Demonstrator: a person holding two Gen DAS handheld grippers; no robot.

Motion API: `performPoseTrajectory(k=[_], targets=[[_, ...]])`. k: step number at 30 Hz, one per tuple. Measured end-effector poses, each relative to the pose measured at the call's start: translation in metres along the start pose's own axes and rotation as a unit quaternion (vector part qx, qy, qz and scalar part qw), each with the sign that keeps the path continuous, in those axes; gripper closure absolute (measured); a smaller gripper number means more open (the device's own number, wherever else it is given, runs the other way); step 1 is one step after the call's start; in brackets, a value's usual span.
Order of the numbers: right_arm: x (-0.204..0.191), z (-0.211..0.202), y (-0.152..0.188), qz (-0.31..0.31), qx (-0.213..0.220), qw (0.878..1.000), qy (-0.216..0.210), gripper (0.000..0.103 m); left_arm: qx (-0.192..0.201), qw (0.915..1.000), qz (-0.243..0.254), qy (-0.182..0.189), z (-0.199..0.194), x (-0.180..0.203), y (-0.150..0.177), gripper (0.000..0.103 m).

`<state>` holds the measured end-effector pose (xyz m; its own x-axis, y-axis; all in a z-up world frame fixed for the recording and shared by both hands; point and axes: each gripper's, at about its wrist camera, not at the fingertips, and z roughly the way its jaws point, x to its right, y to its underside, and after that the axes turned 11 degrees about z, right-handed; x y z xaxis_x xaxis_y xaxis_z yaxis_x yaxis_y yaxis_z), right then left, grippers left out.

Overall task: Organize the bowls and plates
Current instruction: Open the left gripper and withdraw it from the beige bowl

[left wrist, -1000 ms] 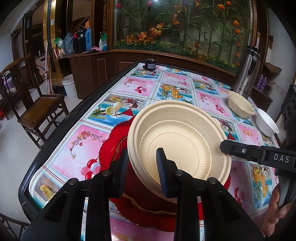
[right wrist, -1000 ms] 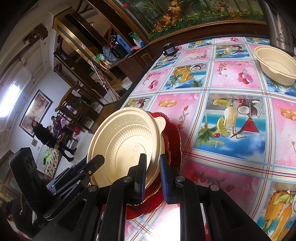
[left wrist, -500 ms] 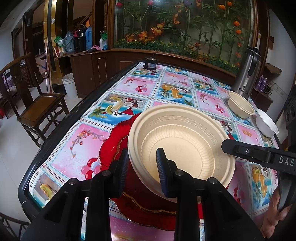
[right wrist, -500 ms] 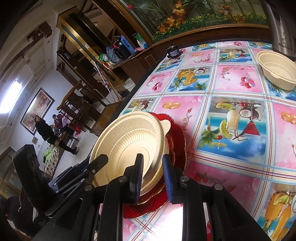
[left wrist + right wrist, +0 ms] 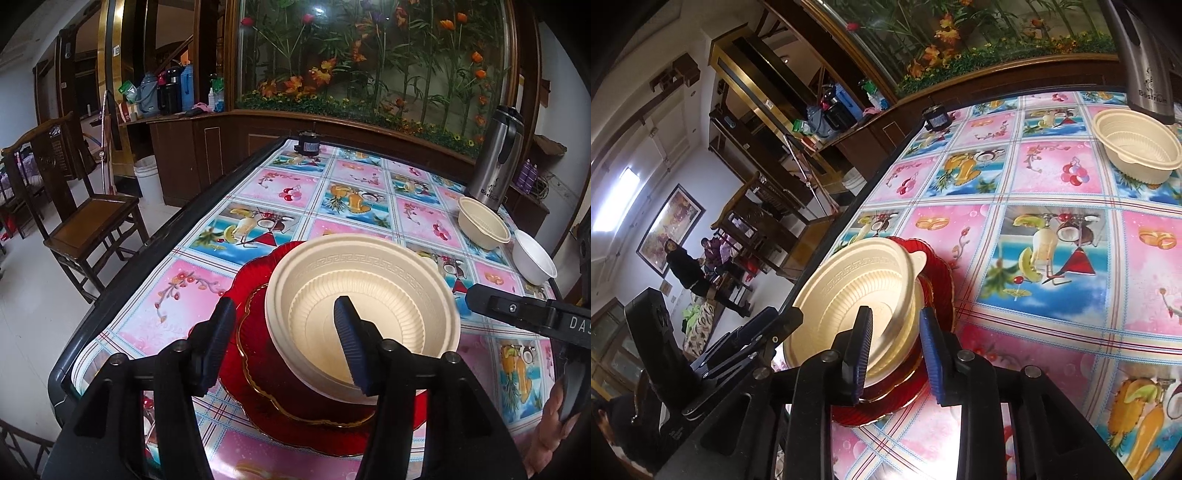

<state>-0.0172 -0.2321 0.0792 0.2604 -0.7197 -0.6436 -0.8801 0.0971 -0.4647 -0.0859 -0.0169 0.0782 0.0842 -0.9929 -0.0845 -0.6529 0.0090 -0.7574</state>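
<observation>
While the big bowl [image 5: 364, 306] is sitting on the red plates [image 5: 258, 314], both grippers [image 5: 284, 345] [image 5: 894, 345] are opening, gripping nothing. Two bowls [image 5: 482, 221] [image 5: 533, 256] are waiting at the table's far right edge

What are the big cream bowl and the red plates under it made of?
The big cream bowl looks like matte moulded pulp or disposable plastic: thin rim, pressed ribs, embossed key pattern, no shine. The red plates look like translucent glass or clear hard plastic: glossy, see-through red, scalloped edges, a gold rim on the upper one.

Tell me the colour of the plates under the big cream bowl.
Translucent red plates with a gold scalloped rim; clearest in the left wrist view.
</observation>
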Motion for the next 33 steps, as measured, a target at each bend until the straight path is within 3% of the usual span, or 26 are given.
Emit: performPoseTrajectory(k=[12, 17, 24, 33], targets=[[0.023, -0.019, 0.001, 0.021, 0.014, 1.000, -0.001, 0.073, 0.018, 0.9997, 0.018, -0.007, -0.013, 0.016, -0.005, 0.049], [0.036, -0.026, -0.001, 0.034, 0.021, 0.999, 0.001, 0.069, 0.031, 0.9987, 0.040, 0.002, -0.023, 0.038, -0.008, 0.049], [0.063, -0.038, -0.007, 0.058, 0.037, 0.998, 0.010, 0.068, 0.033, 0.9938, 0.099, 0.038, -0.027, 0.090, -0.003, 0.049], [0.108, -0.065, -0.015, 0.090, 0.076, 0.992, 0.045, 0.068, 0.013, 0.9809, 0.171, 0.093, -0.017, 0.156, 0.008, 0.049]])
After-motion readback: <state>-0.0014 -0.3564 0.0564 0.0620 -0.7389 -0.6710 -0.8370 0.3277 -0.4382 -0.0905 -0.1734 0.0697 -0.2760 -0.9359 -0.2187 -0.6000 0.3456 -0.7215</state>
